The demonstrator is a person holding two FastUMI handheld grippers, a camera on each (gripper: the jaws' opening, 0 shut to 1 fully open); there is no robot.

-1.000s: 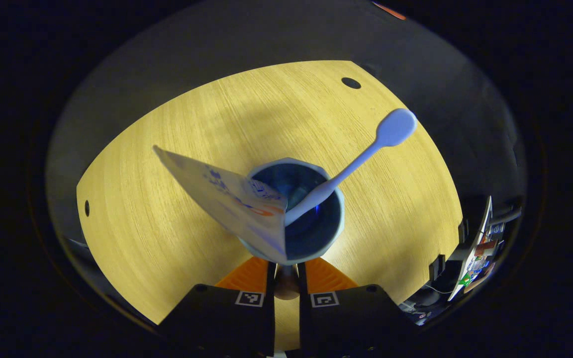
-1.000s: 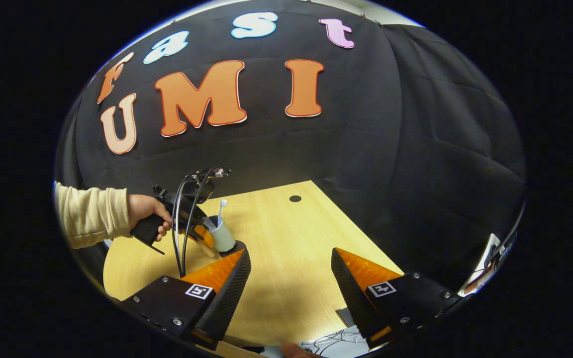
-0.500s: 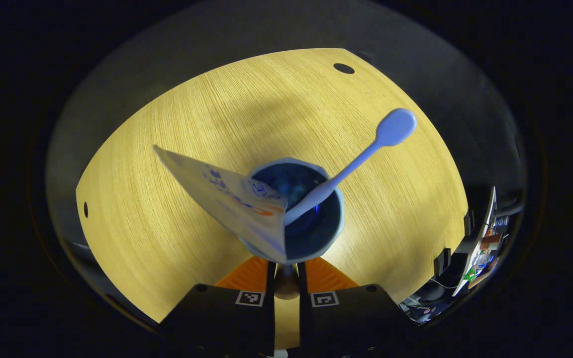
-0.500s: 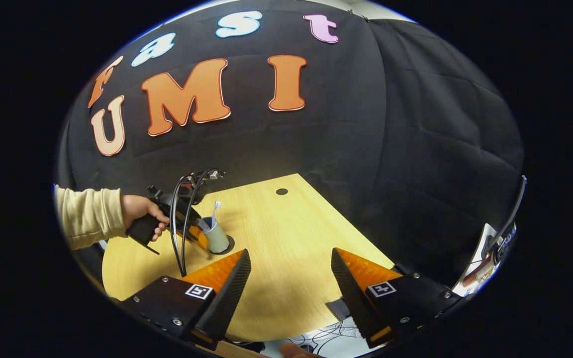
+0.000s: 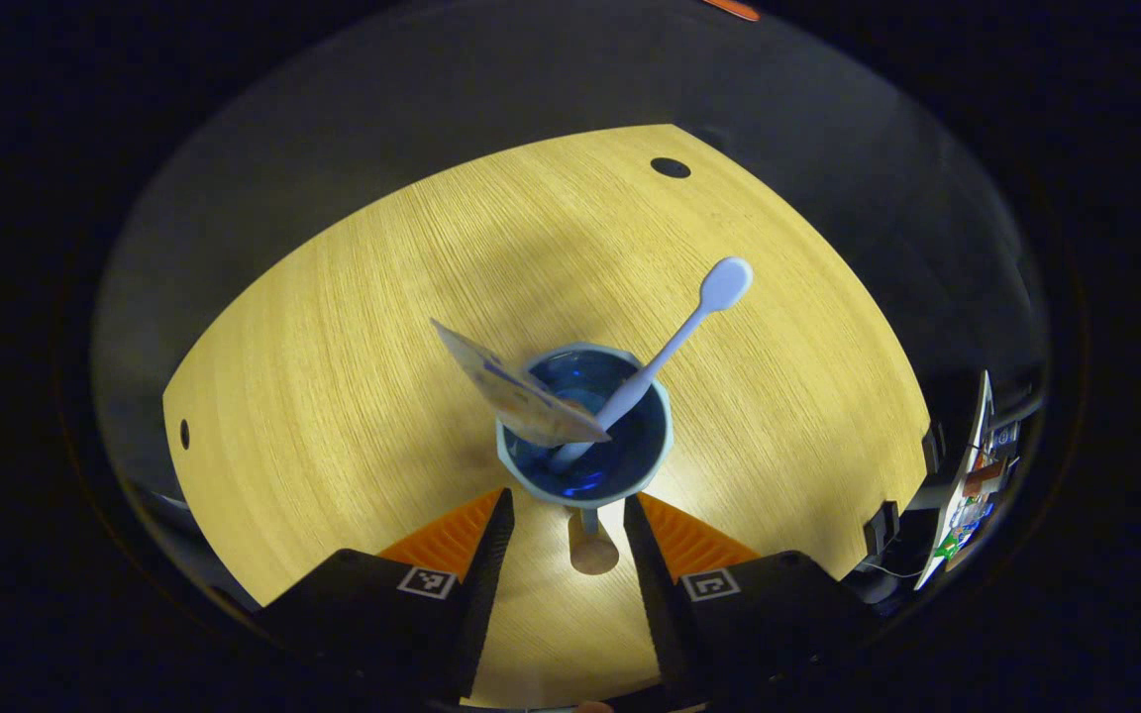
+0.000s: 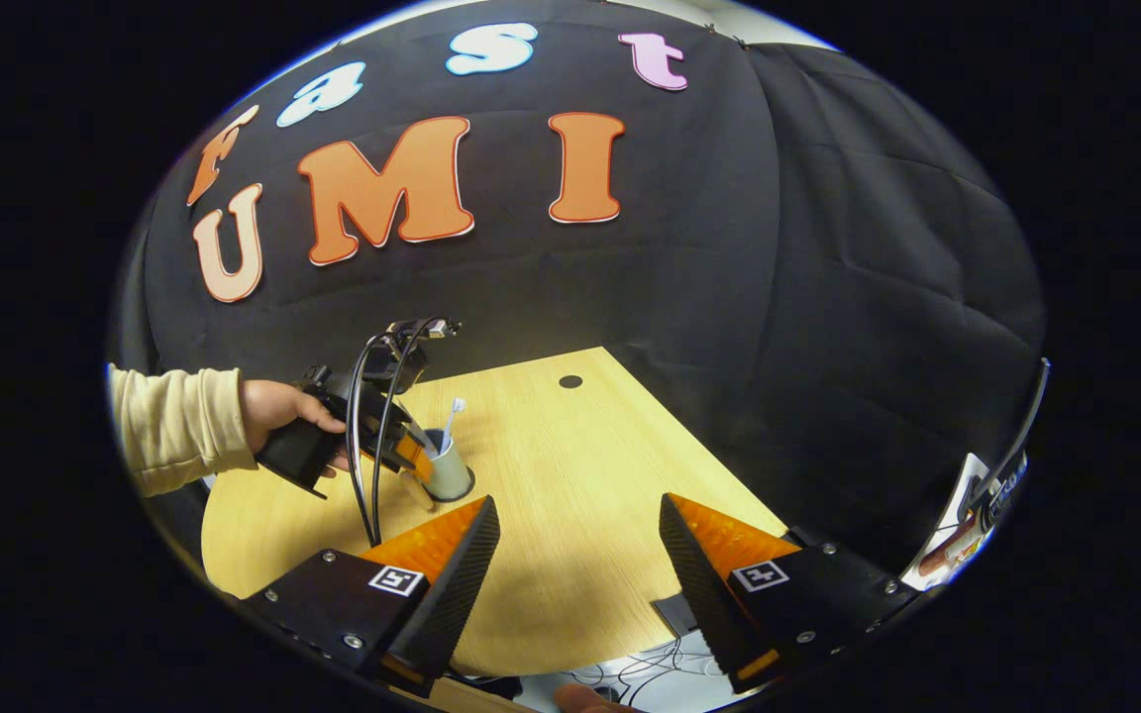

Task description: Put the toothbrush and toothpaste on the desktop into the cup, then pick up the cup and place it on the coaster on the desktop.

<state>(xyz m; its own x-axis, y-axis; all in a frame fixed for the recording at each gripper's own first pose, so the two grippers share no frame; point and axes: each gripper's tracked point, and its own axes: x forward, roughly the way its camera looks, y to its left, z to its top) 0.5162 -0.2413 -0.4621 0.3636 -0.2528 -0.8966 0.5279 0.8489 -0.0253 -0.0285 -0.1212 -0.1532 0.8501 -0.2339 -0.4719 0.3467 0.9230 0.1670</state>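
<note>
Cup (image 5: 585,441) w/ toothbrush (image 5: 679,332), toothpaste (image 5: 516,396) released on worktop (image 5: 333,376); left gripper (image 5: 561,515) jaws apart, empty. Right gripper (image 6: 575,530) wide, empty. Risk: clipping handle (image 5: 588,519) on retreat, tipping cup.

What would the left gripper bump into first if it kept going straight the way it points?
Most likely the cup, which sits right ahead of the open left gripper with the toothbrush and toothpaste inside. Depth is hard to judge, so the cup's handle between the fingers might touch first.

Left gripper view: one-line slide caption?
Open left gripper behind the cup holding toothbrush and toothpaste.
</note>
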